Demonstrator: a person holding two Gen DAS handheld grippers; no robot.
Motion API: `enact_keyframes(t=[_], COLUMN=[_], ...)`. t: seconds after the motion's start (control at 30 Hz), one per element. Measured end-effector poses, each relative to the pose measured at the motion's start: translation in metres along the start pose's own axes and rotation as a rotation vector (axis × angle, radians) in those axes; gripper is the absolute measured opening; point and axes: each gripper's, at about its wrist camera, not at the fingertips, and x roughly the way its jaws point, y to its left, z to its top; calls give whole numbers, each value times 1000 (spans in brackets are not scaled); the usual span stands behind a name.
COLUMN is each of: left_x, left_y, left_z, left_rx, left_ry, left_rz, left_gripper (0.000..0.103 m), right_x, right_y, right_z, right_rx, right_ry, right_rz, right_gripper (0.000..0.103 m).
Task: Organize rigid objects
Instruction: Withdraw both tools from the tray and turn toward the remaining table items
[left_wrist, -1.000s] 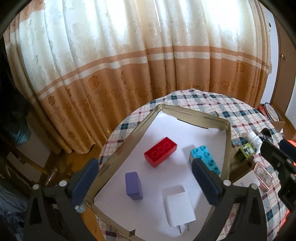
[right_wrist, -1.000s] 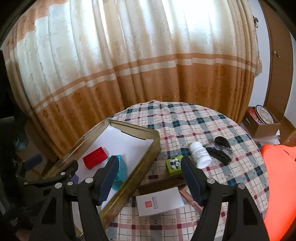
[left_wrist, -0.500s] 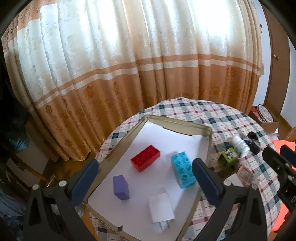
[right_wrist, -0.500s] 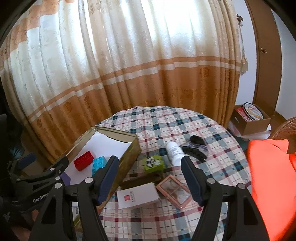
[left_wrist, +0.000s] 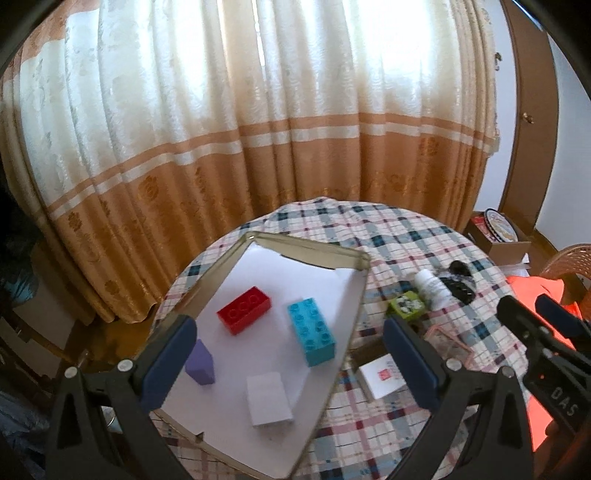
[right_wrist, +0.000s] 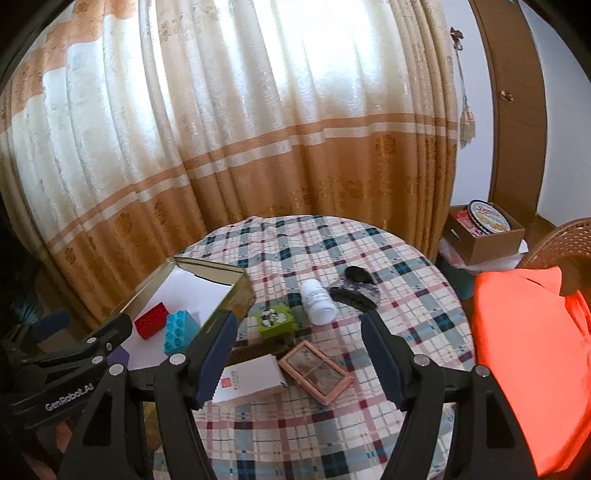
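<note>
Green block lies beyond right tongs; left tongs over tray; both gape empty.

The left gripper has two black plastic arms of open triangular framework, each ending in a long dark-blue finger pad with a ribbed inner face. Round silver screw heads sit at the joints of each arm. The right gripper is built the same way: black trussed arms, dark-blue ridged pads, silver screws. On the body of the left gripper, seen from the right wrist camera, white lettering reads "GenRobot.AI".
</note>
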Motion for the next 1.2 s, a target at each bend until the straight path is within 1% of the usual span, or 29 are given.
enact_keyframes(t=[0.1,0.33,0.6,0.7,0.77,0.9,1.07,1.2], left_x=[-4,-3,-10,-12,-15,-18,-19,-22], left_y=[-11,-34,-68,-79,-86,-95,-97,-90], left_z=[-1,-5,-4,-1,-1,0,2,7], left_rx=[13,24,80,99,115,149,154,139], left_ry=[-3,24,9,5,-1,-19,-24,-28], left_rz=[-16,-59,-104,-106,-94,-35,31,40], left_gripper=[102,102,102,102,102,102,102,102], right_x=[-4,-13,-23,-27,-29,-34,-35,-37], right_y=[-10,-34,-63,-72,-77,-90,-96,-95], right_z=[-1,-3,-5,-4,-4,-5,-6,-6], right_rx=[13,40,73,86,92,112,124,123], right_ry=[-6,-9,-14,-17,-20,-27,-25,-28], right_rz=[-8,-55,-108,-122,-134,-157,-161,-156], right_gripper=[72,72,72,72,72,72,72,72])
